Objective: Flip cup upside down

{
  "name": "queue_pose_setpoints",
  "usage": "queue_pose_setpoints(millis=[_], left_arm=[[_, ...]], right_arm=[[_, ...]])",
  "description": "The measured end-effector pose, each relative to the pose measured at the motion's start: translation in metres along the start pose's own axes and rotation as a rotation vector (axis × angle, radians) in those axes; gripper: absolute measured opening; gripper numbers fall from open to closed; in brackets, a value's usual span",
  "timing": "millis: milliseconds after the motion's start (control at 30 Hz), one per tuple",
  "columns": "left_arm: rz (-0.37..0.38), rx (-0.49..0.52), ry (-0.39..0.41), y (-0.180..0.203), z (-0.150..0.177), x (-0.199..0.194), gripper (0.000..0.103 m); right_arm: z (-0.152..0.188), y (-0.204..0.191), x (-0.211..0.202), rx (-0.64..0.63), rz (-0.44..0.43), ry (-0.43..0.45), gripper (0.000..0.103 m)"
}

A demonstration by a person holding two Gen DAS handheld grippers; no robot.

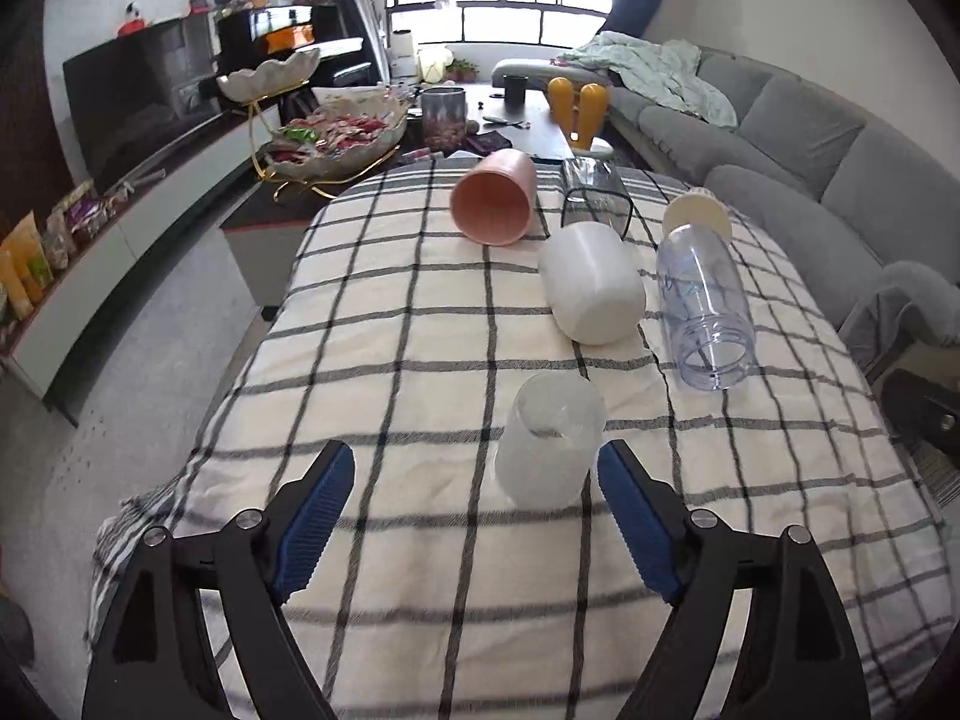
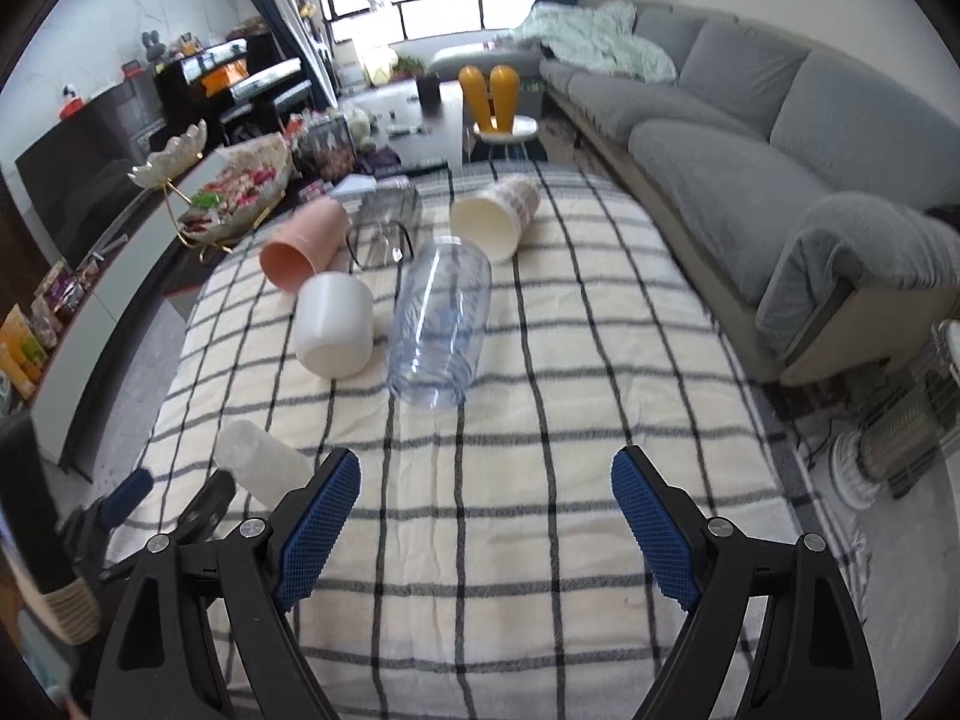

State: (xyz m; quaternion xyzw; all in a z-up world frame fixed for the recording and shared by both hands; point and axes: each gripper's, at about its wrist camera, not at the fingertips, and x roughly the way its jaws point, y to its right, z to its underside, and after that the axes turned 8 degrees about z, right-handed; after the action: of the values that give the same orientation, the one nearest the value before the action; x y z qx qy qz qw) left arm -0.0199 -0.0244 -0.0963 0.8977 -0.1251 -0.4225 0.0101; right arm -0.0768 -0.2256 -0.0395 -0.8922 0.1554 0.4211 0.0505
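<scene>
Several cups lie on a checked cloth (image 1: 420, 360). A frosted translucent cup (image 1: 549, 438) stands base-up just ahead of my left gripper (image 1: 474, 510), which is open and empty; the cup is near its right finger. The cup also shows at the left of the right wrist view (image 2: 258, 456). Farther off lie a white cup (image 1: 591, 282), a pink cup (image 1: 495, 195), a clear bottle-like cup (image 1: 708, 312), a clear black-rimmed glass (image 1: 594, 195) and a cream cup (image 1: 696, 213). My right gripper (image 2: 486, 516) is open and empty over bare cloth, short of the clear cup (image 2: 441, 324).
A grey sofa (image 2: 750, 138) runs along the right side. A snack bowl on a gold stand (image 1: 336, 138) and a dark coffee table (image 1: 510, 120) sit beyond the far edge. A heater (image 2: 900, 438) stands on the floor at right. A TV cabinet (image 1: 120, 240) is at left.
</scene>
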Motion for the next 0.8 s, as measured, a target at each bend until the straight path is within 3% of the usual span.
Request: queue_pose_setpoints(millis=[367, 800], left_arm=[[-0.054, -0.034, 0.055, -0.006, -0.007, -0.056, 0.09], [-0.069, -0.011, 0.034, 0.003, -0.006, -0.081, 0.092]], right_arm=[[0.004, -0.005, -0.029, 0.013, -0.032, 0.113, 0.09], [0.011, -0.004, -0.059, 0.0, 0.007, 0.188, 0.093]])
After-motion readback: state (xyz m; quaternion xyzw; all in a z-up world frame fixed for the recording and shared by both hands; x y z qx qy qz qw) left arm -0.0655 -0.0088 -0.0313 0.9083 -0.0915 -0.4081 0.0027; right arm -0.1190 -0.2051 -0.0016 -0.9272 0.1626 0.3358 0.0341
